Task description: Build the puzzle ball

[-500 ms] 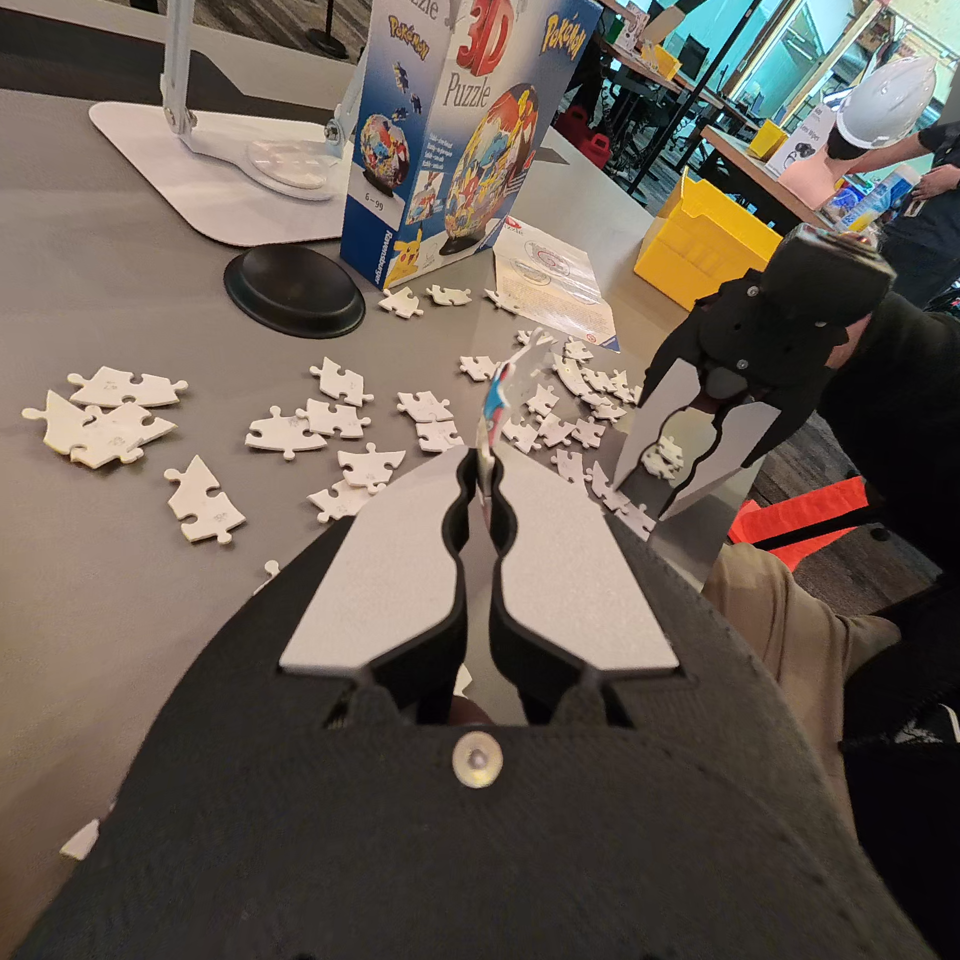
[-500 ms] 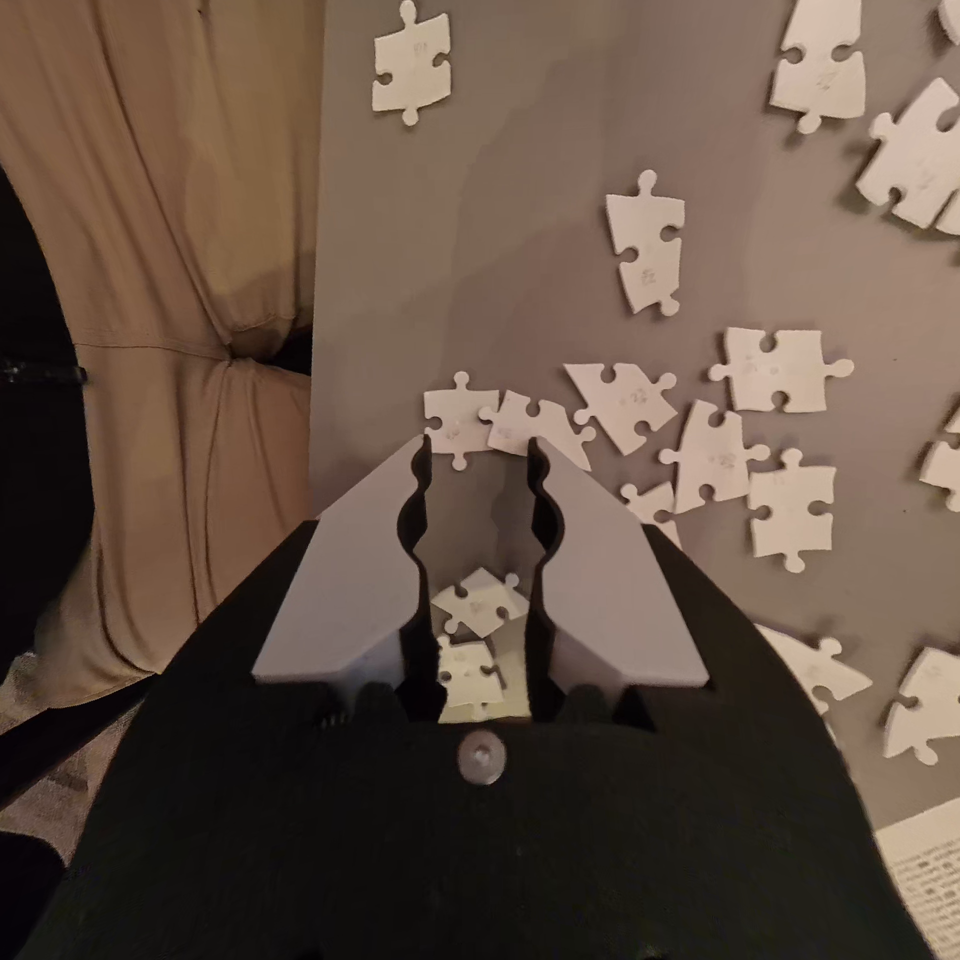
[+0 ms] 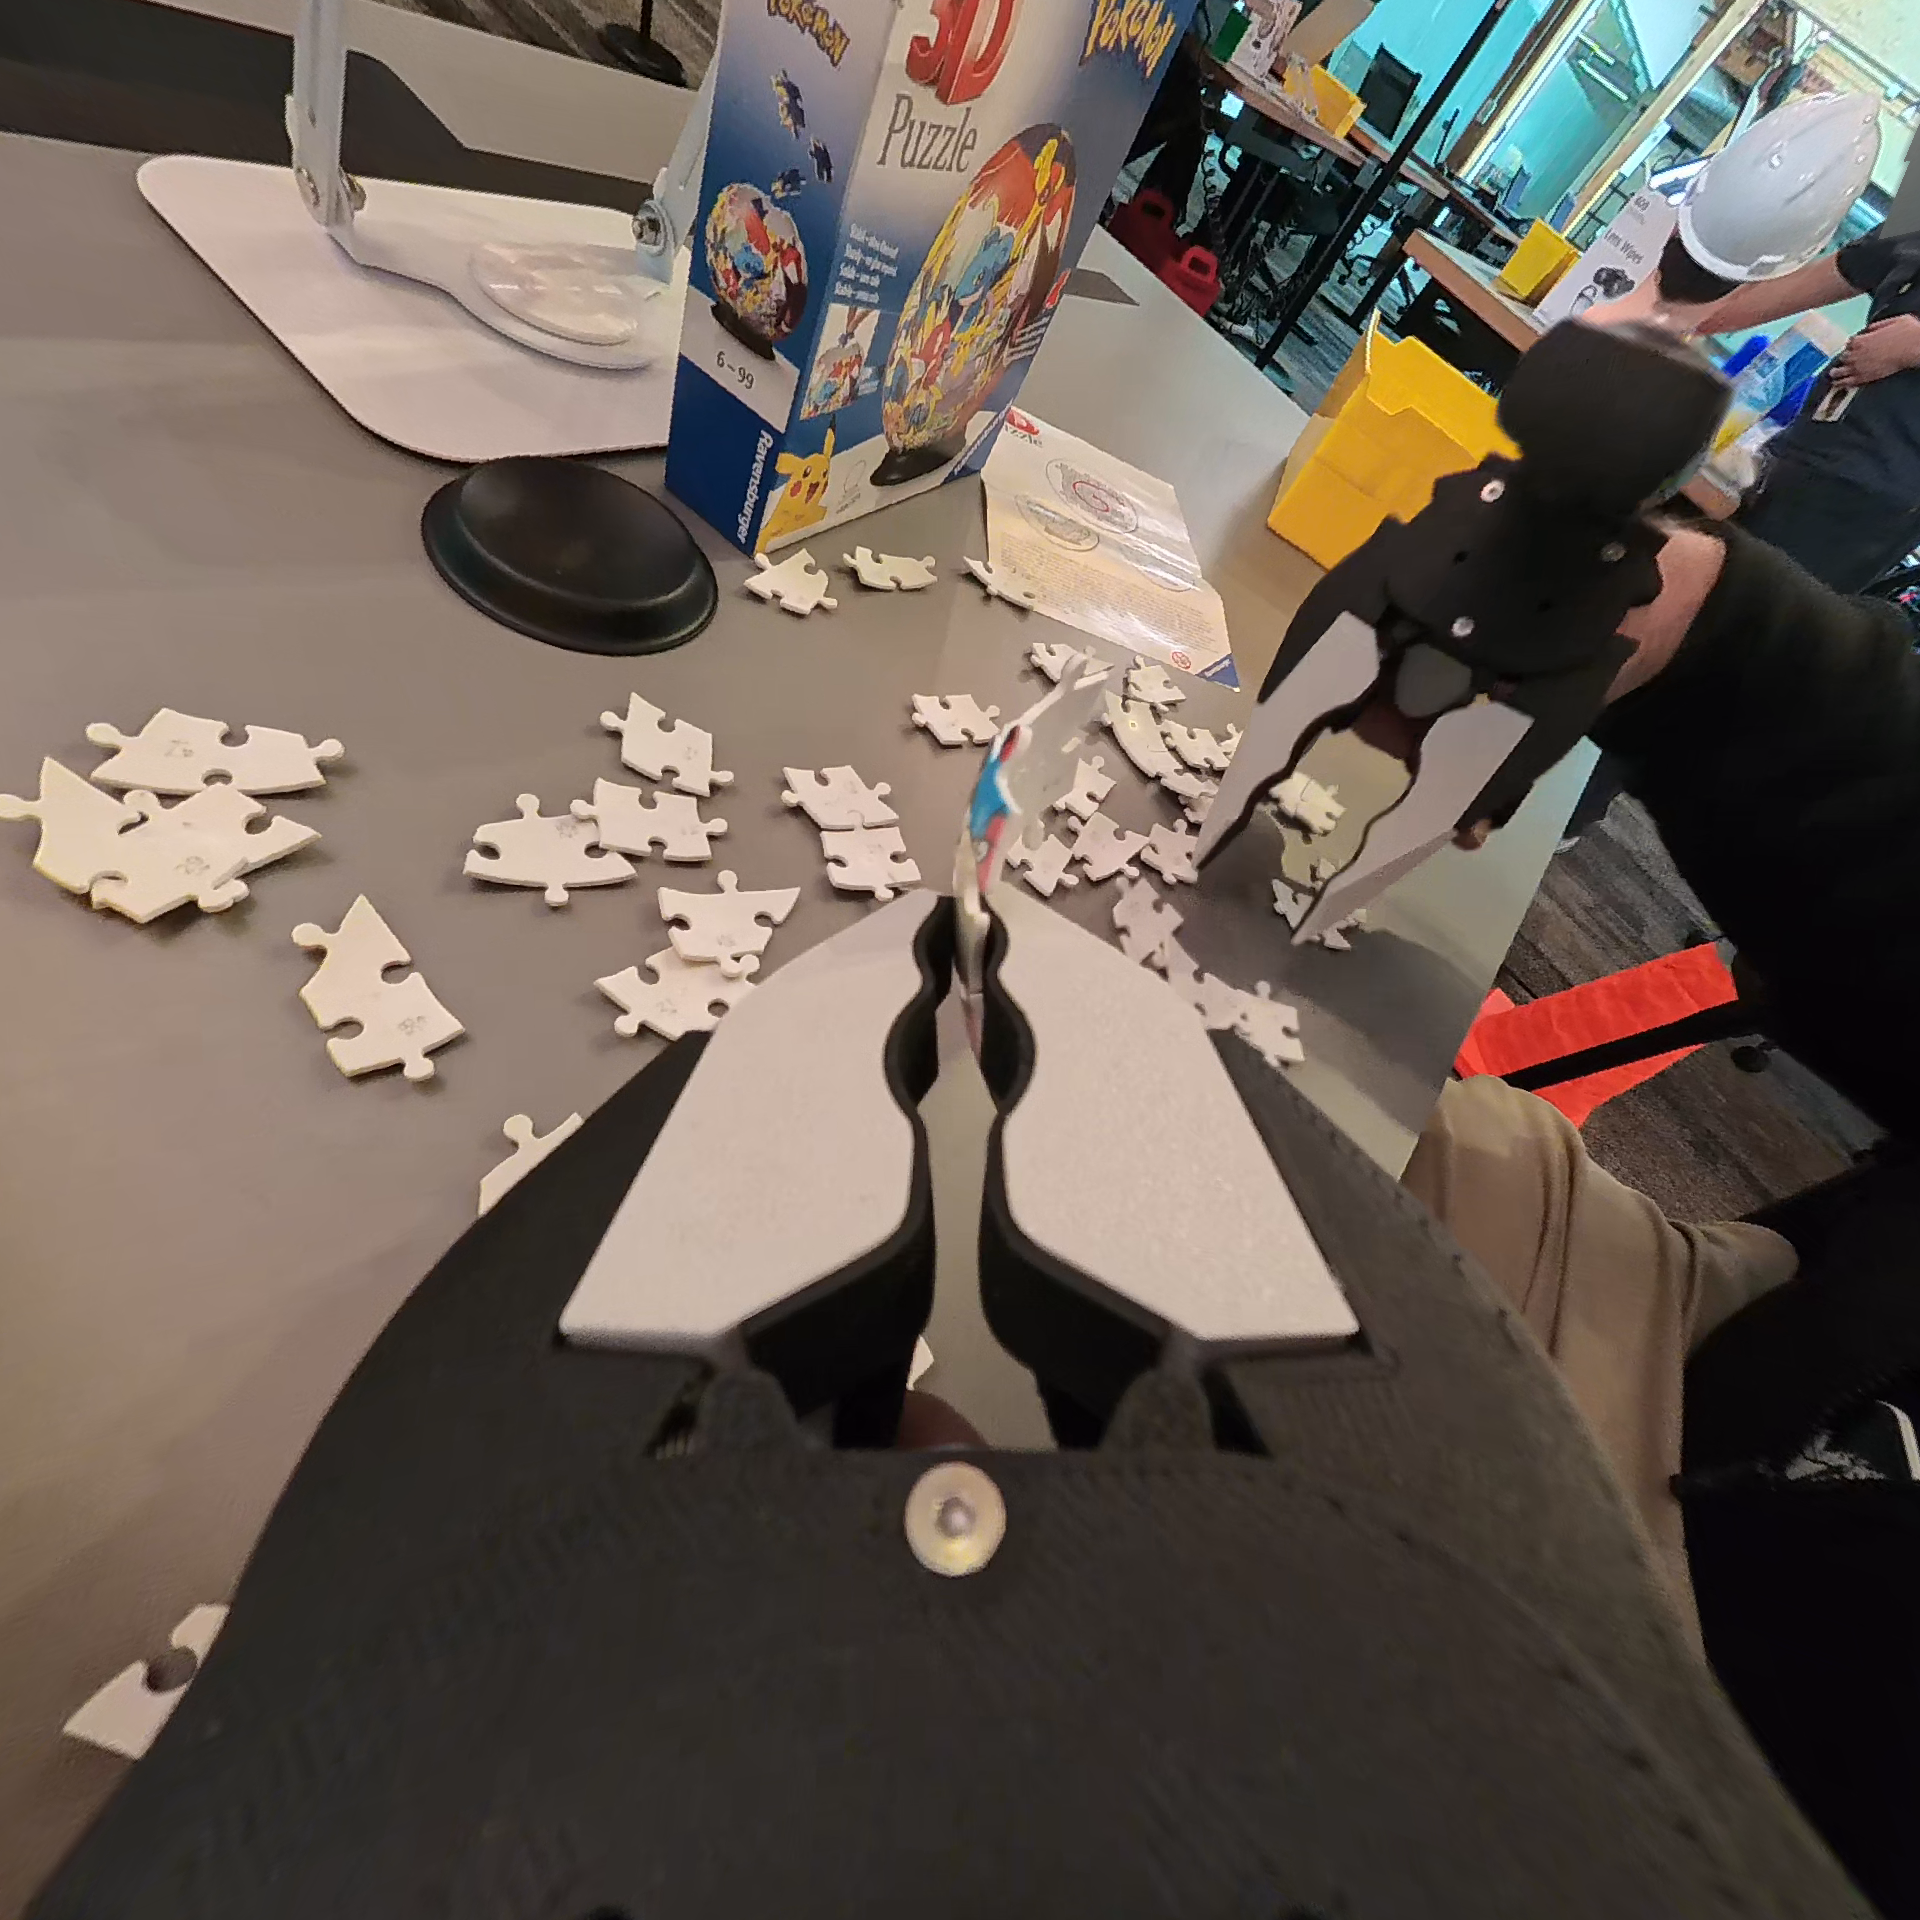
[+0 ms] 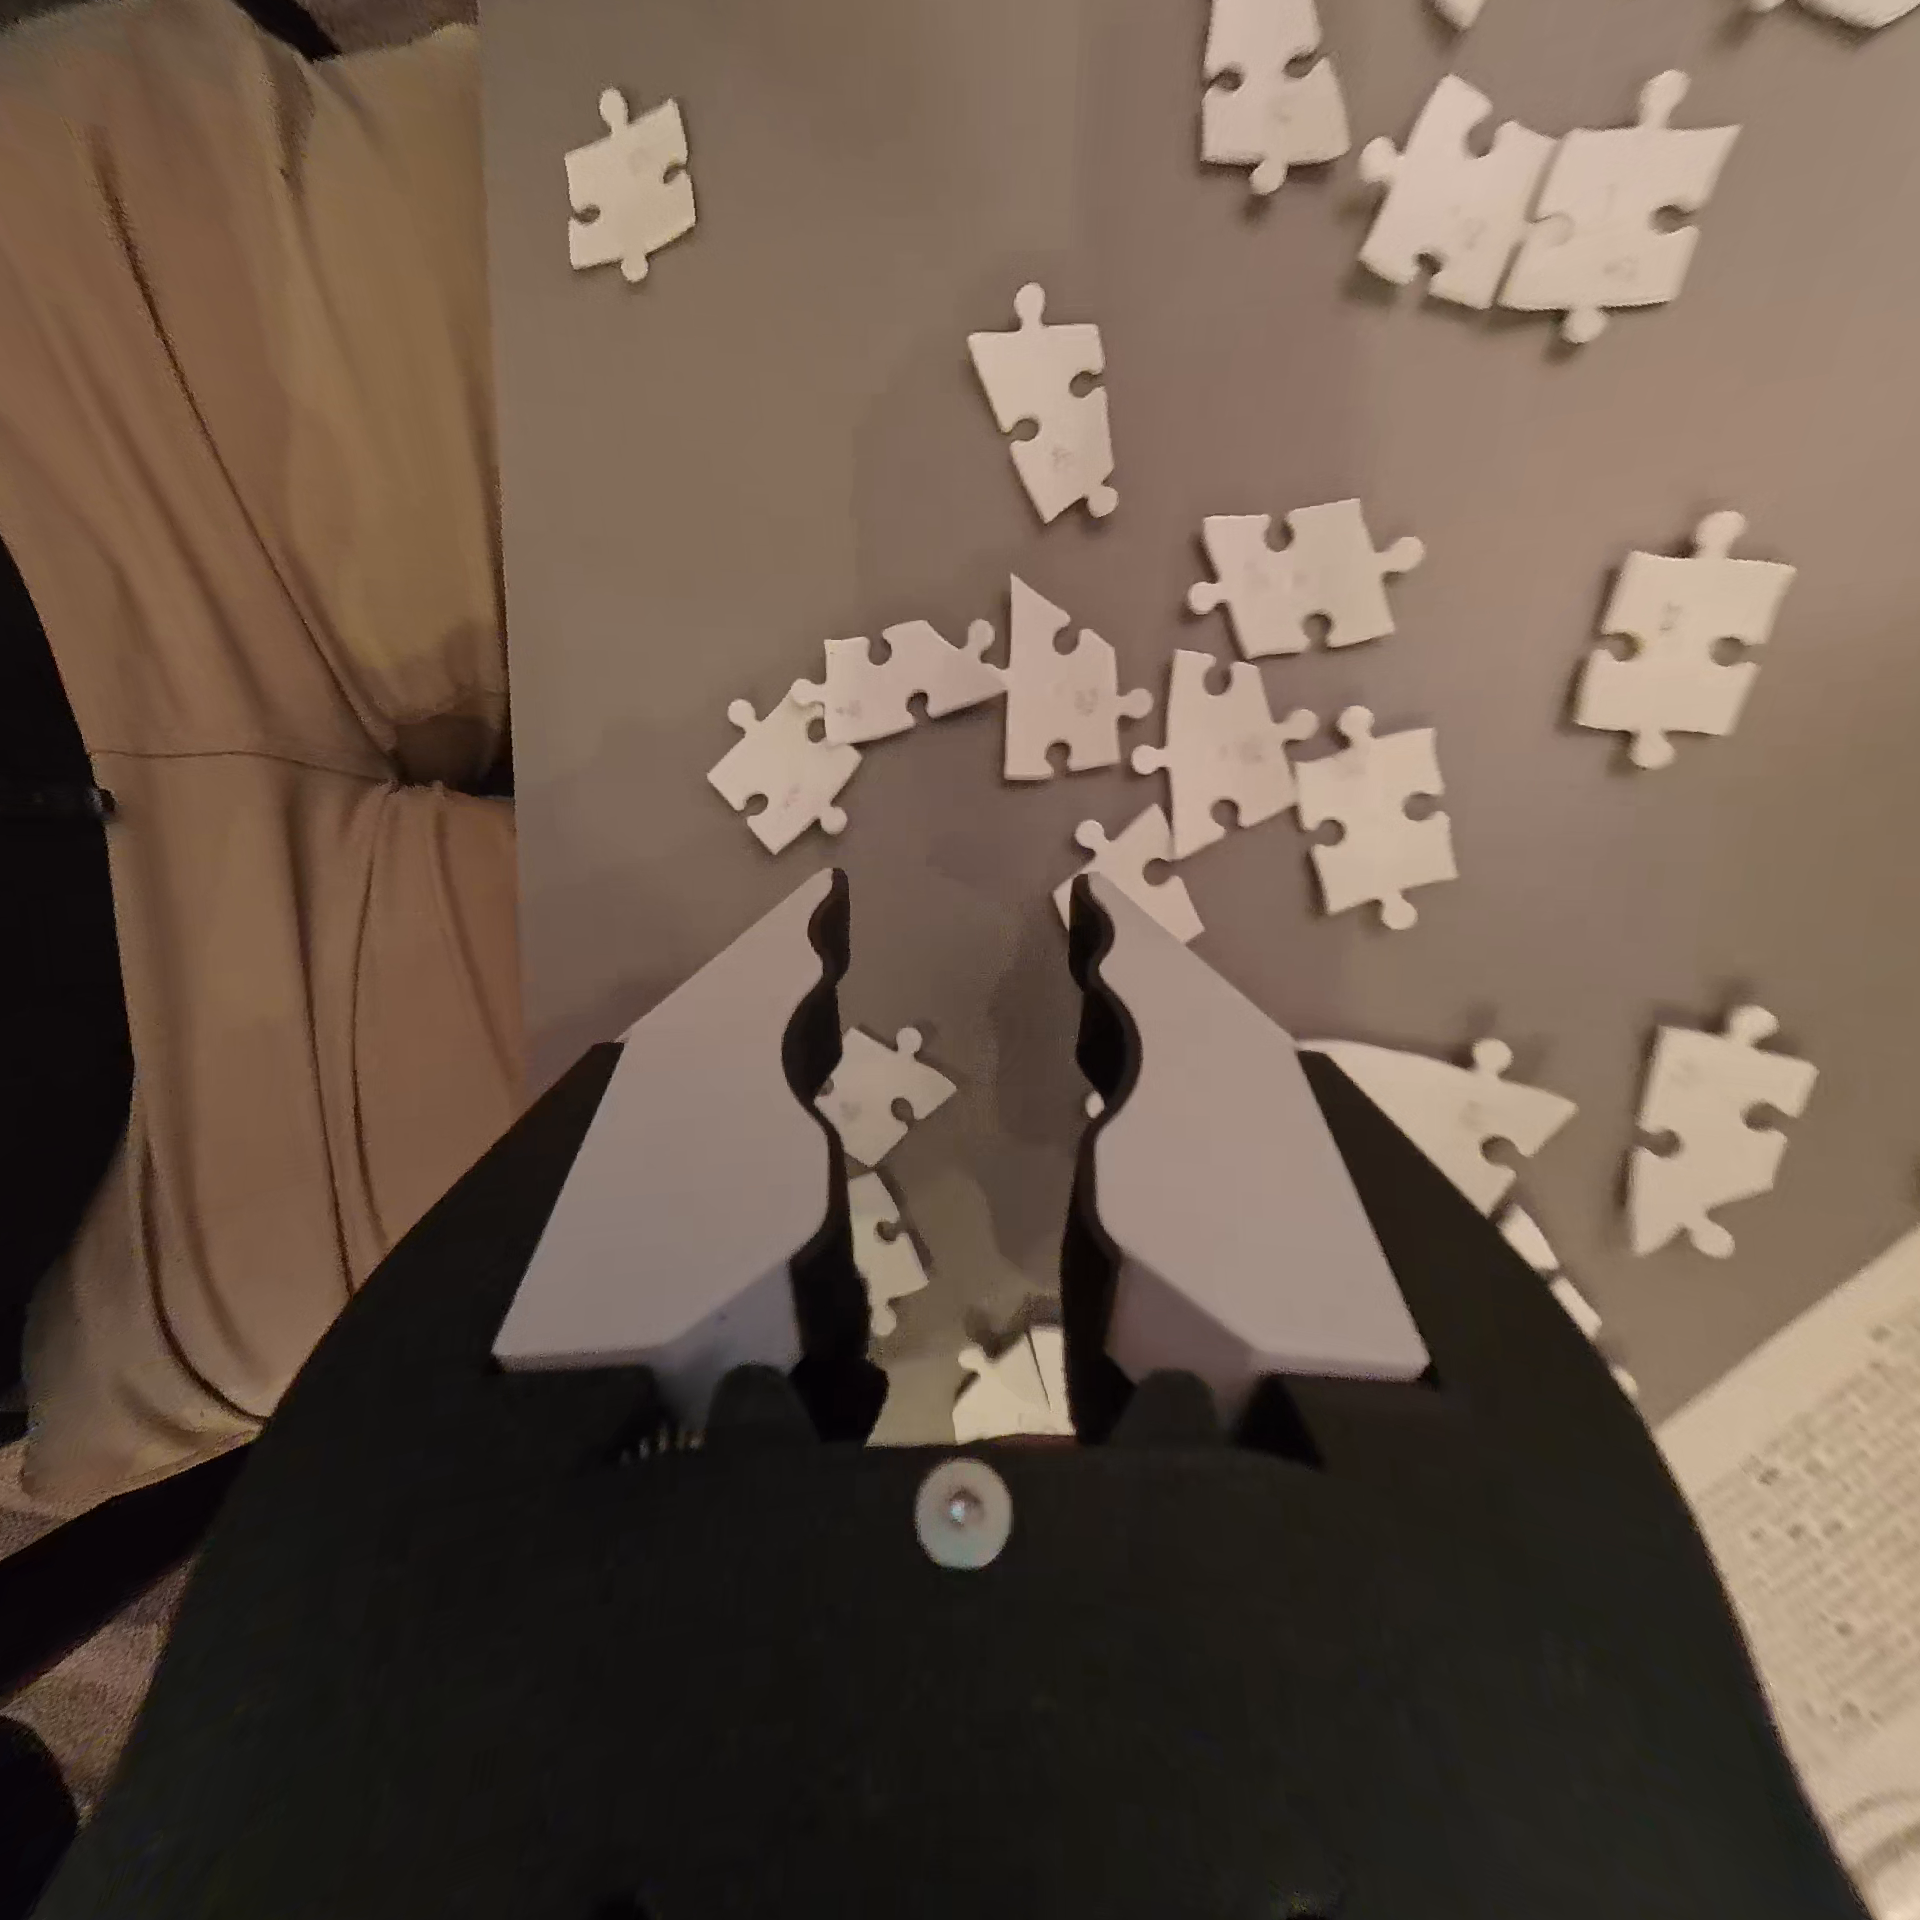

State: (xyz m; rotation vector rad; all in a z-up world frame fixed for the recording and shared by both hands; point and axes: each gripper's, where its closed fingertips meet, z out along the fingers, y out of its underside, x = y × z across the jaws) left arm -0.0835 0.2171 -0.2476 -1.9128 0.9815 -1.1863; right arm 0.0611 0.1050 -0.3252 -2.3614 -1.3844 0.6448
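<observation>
Puzzle piece (image 3: 997,821) clamped in left gripper (image 3: 971,920).

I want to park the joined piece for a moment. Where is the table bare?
Bare grey table lies left of the black stand, between the white base and the loose pieces. Another strip runs along the near edge, left of the right gripper. Crowded: between both grippers and toward the leaflet.
</observation>
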